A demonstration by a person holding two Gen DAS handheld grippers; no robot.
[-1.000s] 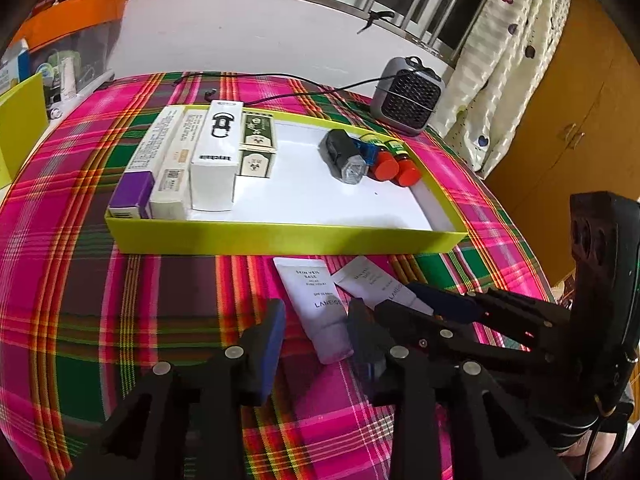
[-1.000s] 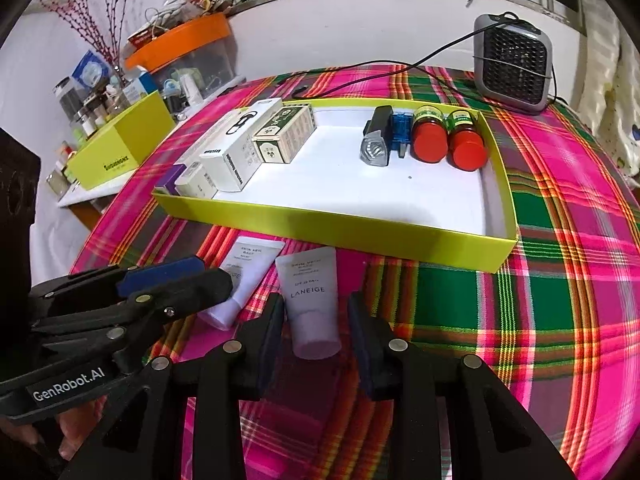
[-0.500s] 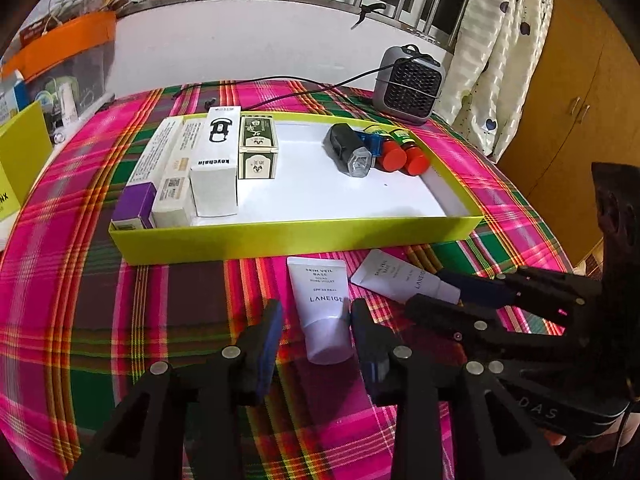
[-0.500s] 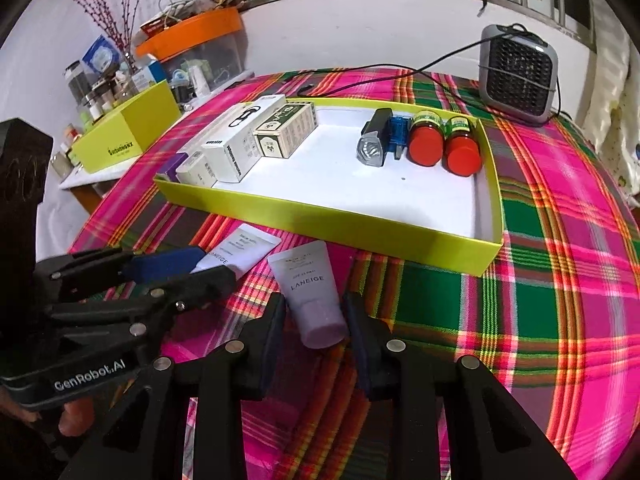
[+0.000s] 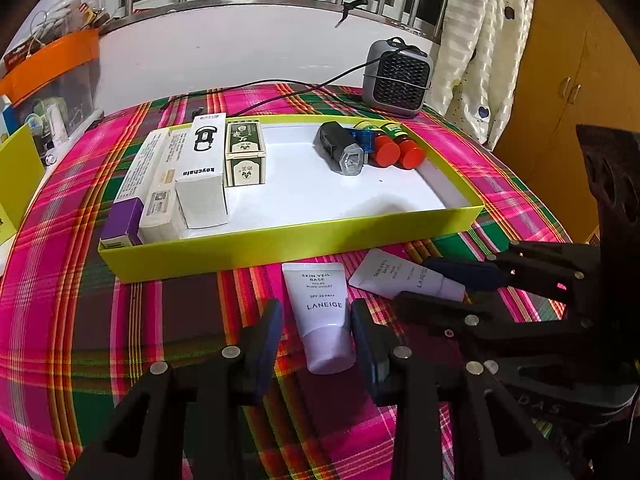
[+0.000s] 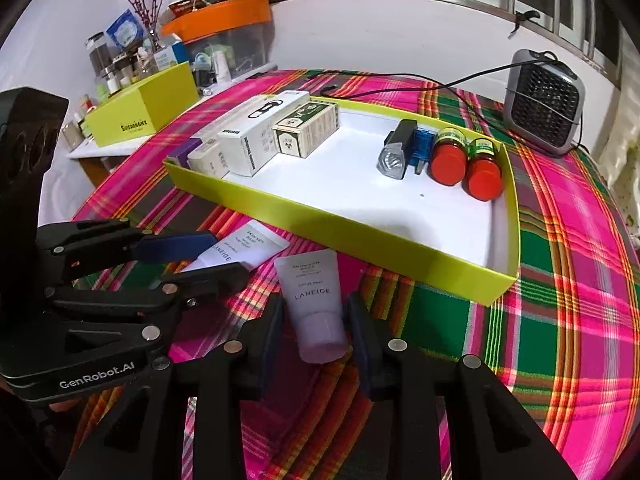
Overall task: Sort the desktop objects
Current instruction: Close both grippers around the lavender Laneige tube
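Two white-and-lilac Laneige tubes lie on the plaid tablecloth in front of a yellow-green tray. My left gripper stands open astride one tube, its pads close on either side of the cap end. In the right wrist view, my right gripper straddles the other tube the same way, open with small gaps at the pads. Each view shows the other gripper from the side: the right gripper around its tube, and the left gripper around its tube.
The tray holds several cartons at its left end, and a black and blue item and two red-capped bottles at its right. A grey heater with a cable stands behind. A yellow box sits on a side shelf.
Both views have rolled a little and levelled out. Each tube now sits more squarely between its gripper's fingers. Neither tube has left the cloth.
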